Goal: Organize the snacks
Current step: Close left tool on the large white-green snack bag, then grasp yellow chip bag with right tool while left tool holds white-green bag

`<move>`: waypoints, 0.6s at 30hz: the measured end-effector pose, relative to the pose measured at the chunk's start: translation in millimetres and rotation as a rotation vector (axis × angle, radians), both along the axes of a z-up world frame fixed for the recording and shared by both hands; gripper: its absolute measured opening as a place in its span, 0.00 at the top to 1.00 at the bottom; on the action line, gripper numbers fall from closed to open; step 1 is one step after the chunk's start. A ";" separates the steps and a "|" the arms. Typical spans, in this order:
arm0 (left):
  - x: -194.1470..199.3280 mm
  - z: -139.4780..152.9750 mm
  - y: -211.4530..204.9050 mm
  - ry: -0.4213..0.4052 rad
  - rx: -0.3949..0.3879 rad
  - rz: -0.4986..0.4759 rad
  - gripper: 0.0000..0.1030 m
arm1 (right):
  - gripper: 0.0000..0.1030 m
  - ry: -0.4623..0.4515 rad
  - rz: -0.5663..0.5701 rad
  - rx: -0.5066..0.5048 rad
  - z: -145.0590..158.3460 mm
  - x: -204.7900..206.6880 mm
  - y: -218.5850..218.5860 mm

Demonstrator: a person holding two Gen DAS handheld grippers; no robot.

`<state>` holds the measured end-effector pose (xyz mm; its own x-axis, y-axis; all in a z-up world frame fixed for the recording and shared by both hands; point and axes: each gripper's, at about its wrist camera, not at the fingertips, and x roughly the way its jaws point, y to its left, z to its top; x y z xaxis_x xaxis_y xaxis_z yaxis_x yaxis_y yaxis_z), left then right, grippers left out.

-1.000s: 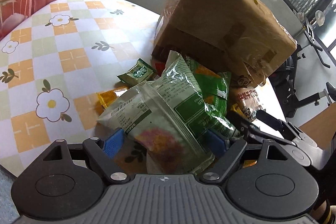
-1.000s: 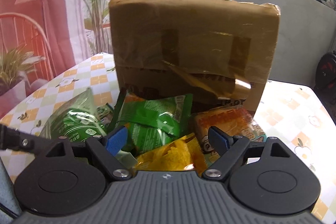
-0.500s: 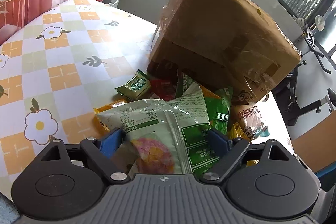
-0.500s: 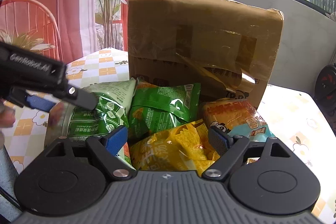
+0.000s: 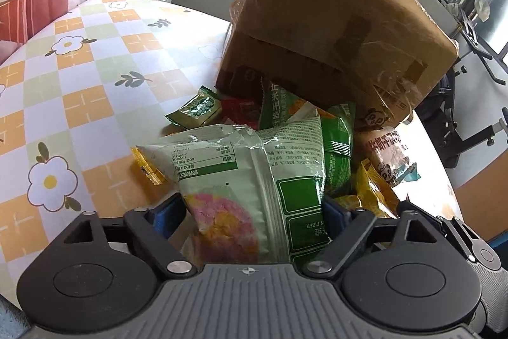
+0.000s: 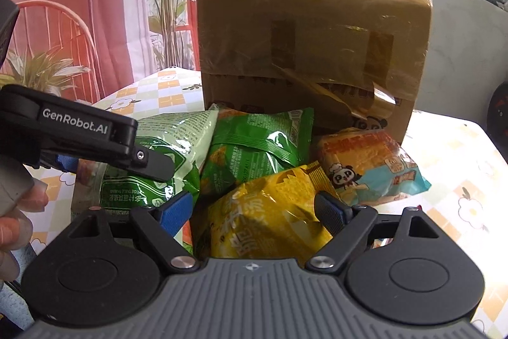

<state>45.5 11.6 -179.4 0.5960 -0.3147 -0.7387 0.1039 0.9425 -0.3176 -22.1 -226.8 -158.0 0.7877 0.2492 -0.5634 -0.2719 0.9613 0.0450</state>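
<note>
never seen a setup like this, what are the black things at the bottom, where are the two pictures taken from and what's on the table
A person holds a hand-held gripper in each hand; a camera on each looks along its two fingers.

Left view: the left hand-held gripper has its jaws closing around the pale green snack bag.

Right view: the right hand-held gripper stands open around the yellow chip bag, not squeezing it.

More snacks lie piled on the flowered tablecloth before a taped cardboard box.

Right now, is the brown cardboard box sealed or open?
Cannot tell fully. The cardboard box shows tape across its front, one strip torn and peeling; no open flap shows, and snack bags lie outside against its base.
</note>
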 end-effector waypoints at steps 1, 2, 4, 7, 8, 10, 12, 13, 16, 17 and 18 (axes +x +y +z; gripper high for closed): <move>-1.2 0.8 0.4 -0.008 0.002 -0.011 0.25 | 0.17 -0.003 -0.007 0.003 -0.3 -1.3 -2.5; -2.9 1.5 -0.2 -0.015 0.014 -0.012 0.26 | 0.17 -0.005 -0.016 0.006 -0.6 -2.2 -4.7; -8.0 2.0 -1.8 -0.031 0.046 -0.010 0.27 | 0.17 -0.007 -0.041 0.014 -1.8 -3.4 -10.2; -15.1 3.1 -3.9 -0.053 0.088 -0.004 0.28 | 0.17 -0.009 -0.080 0.036 -4.4 -5.6 -20.2; -16.8 3.9 -5.4 -0.059 0.108 0.002 0.28 | 0.17 -0.011 -0.087 0.049 -4.8 -6.5 -23.2; -20.2 4.5 -7.2 -0.069 0.140 0.013 0.28 | 0.16 -0.008 -0.105 0.070 -5.8 -7.2 -29.1; -22.8 6.2 -8.4 -0.081 0.161 0.020 0.28 | 0.13 -0.004 -0.118 0.096 -6.6 -6.6 -34.8; -24.4 7.7 -9.1 -0.092 0.169 0.021 0.28 | 0.11 0.000 -0.125 0.106 -7.4 -6.2 -36.7; -28.8 15.1 -10.8 -0.142 0.178 0.014 0.28 | 0.06 0.009 -0.144 0.125 -9.0 -4.4 -40.7; -30.3 17.8 -11.1 -0.158 0.176 0.013 0.28 | 0.06 0.003 -0.144 0.127 -8.6 -4.9 -41.0; -31.3 20.0 -11.1 -0.171 0.174 0.012 0.28 | 0.06 -0.007 -0.147 0.130 -7.9 -5.8 -41.2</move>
